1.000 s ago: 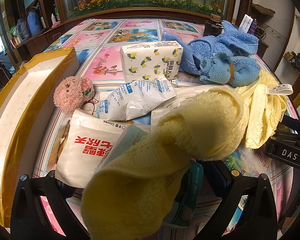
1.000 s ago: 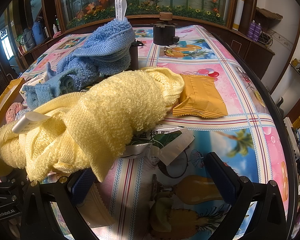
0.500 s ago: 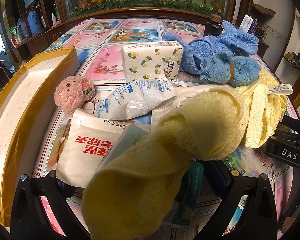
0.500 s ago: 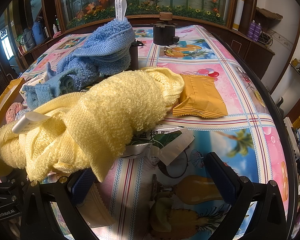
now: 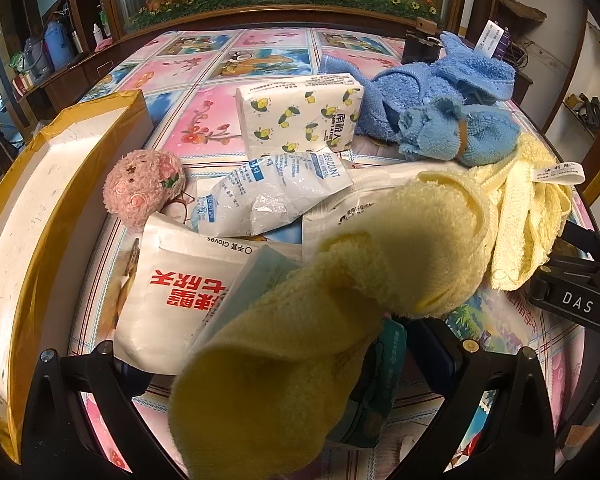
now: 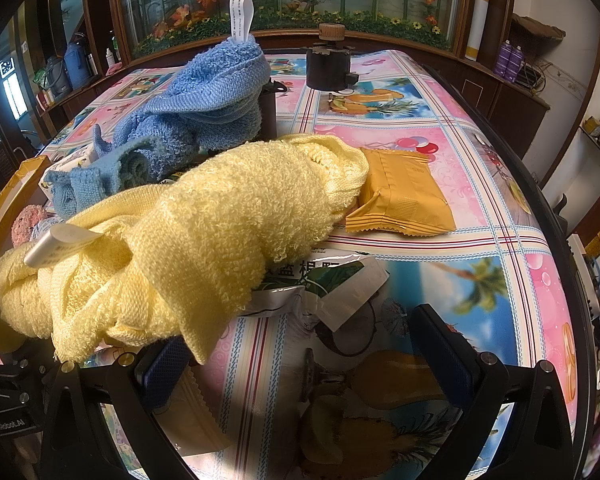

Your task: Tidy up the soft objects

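Listing, left to right on the patterned table (image 5: 260,60): one cardboard box (image 5: 40,208); one pink plush toy (image 5: 142,188); one glove pack (image 5: 172,292); one desiccant bag (image 5: 268,200); one tissue pack (image 5: 300,116); two towels, yellow towel (image 5: 340,320) draped between both tools, blue towel (image 5: 440,120) heaped behind. Left gripper (image 5: 284,376) open, fingers wide apart; right gripper (image 6: 304,352) likewise open.

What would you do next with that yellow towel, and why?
Probably carry the yellow towel left toward the open box. It drapes between the wide-open fingers of the left gripper, over the packets, and only its corner hangs by the open right gripper, so close the left one on it first.
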Motion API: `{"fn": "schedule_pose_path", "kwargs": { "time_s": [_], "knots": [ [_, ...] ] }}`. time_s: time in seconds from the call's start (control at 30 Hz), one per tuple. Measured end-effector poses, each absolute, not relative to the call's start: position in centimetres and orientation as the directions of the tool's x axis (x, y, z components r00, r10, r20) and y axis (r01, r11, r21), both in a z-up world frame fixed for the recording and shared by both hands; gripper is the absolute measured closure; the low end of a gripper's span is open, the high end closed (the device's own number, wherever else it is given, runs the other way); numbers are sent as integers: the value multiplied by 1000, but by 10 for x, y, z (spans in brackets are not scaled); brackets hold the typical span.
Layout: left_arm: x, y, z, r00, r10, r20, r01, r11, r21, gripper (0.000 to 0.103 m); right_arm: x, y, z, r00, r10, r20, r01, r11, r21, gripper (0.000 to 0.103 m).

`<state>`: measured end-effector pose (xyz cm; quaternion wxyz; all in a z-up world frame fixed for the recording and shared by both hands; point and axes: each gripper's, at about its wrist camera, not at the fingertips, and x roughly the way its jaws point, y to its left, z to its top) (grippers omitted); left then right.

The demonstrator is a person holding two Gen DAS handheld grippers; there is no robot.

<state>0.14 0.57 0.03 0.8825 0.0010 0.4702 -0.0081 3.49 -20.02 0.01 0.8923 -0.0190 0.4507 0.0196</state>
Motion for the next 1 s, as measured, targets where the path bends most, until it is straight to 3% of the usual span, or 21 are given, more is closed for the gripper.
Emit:
{"fn": "schedule_pose_path", "kwargs": {
  "time_s": [0.67, 0.8, 1.0],
  "knots": [
    [-18, 0, 2, 571, 2, -821, -4, 1000, -1, 0, 35, -200, 0, 592, 28, -806, -57, 998, -7, 0],
    [-18, -1, 3, 566, -2, -824, 0, 1000, -3, 0, 36, -202, 2, 516, 76, -854, -82, 996, 39, 0],
    [-22, -4, 4, 551, -11, -835, 26, 1000, 4, 0, 33, -194, 1, 496, 0, -869, -33, 999, -19, 0]
  ]
}}
